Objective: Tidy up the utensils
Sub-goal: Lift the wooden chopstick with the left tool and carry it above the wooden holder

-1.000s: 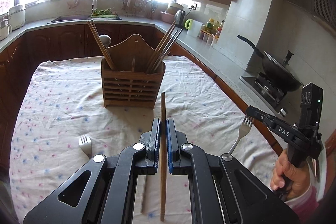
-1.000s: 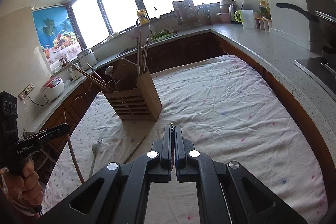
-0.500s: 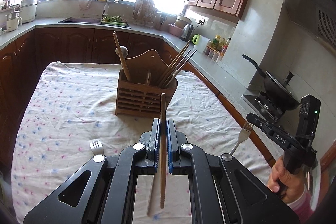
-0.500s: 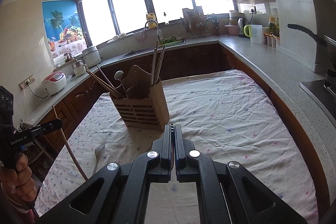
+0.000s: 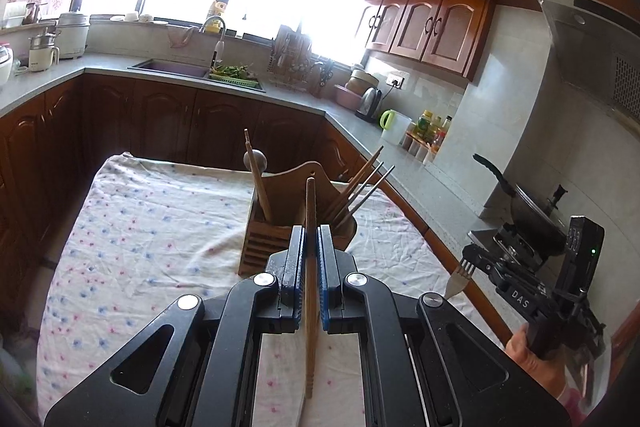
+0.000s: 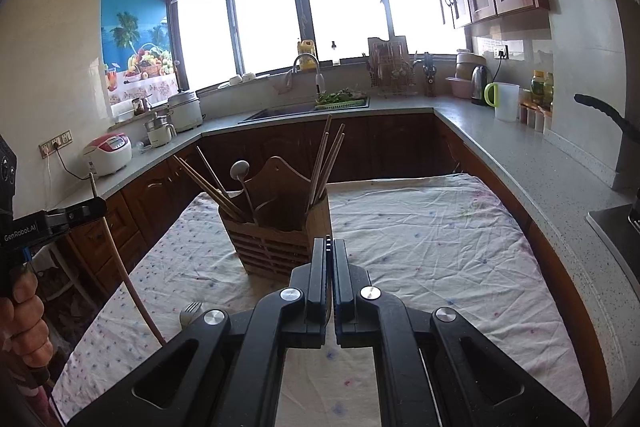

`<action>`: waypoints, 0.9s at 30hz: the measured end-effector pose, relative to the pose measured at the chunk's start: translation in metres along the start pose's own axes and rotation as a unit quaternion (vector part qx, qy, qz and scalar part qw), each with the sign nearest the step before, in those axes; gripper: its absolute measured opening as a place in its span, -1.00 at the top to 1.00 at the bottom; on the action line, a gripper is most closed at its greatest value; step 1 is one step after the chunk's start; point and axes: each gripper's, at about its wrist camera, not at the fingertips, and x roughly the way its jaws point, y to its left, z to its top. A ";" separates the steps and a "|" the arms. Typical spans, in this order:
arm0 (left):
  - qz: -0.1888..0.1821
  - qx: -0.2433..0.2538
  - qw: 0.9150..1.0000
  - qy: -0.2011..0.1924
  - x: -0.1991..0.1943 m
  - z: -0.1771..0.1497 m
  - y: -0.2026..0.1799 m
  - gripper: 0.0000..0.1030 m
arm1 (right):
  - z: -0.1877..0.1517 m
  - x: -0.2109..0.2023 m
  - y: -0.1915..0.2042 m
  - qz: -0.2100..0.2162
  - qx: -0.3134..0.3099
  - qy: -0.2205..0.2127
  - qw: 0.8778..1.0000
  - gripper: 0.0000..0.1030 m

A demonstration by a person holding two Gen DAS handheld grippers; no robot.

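My left gripper (image 5: pixel 311 239) is shut on a wooden chopstick (image 5: pixel 310 203) that stands upright between its blue pads, in front of the wooden utensil holder (image 5: pixel 260 247). The holder (image 6: pixel 280 239) carries several chopsticks and a spoon (image 6: pixel 239 169). My right gripper (image 6: pixel 329 247) is shut on a metal fork; only its tines (image 6: pixel 328 242) peek above the pads. In the left wrist view the right gripper (image 5: pixel 474 257) holds that fork (image 5: pixel 460 277) over the table's right edge. The left gripper (image 6: pixel 98 206) and its chopstick (image 6: pixel 124 271) hang at the left. A second fork (image 6: pixel 191 309) lies on the cloth.
A flower-print cloth (image 6: pixel 420 247) covers the table. Grey counters (image 6: pixel 500 143) with dark cabinets surround it on three sides. A wok (image 5: pixel 532 211) sits on the stove at the right, and a sink (image 5: pixel 172 69) lies at the back under the windows.
Both grippers have risen and come closer to the holder with their utensils still held. The fork lying on the cloth has dropped out of the left wrist view.
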 end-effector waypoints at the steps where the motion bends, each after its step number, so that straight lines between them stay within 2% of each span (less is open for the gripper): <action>1: 0.002 0.001 1.000 -0.005 0.000 0.004 0.000 0.91 | 0.002 0.002 0.001 0.000 -0.002 -0.002 1.000 0.96; 9: 0.007 0.009 0.999 -0.034 0.006 0.035 0.000 0.91 | 0.029 0.017 0.011 -0.006 -0.027 -0.030 0.999 0.96; 17: 0.016 0.016 0.996 -0.089 0.020 0.083 0.001 0.91 | 0.077 0.036 0.028 -0.020 -0.060 -0.090 0.994 0.96; 23: 0.041 0.026 0.990 -0.135 0.042 0.108 -0.001 0.91 | 0.101 0.064 0.041 -0.038 -0.090 -0.113 0.989 0.96; 27: 0.051 0.016 0.988 -0.148 0.064 0.114 0.003 0.91 | 0.105 0.081 0.047 -0.051 -0.108 -0.119 0.986 0.96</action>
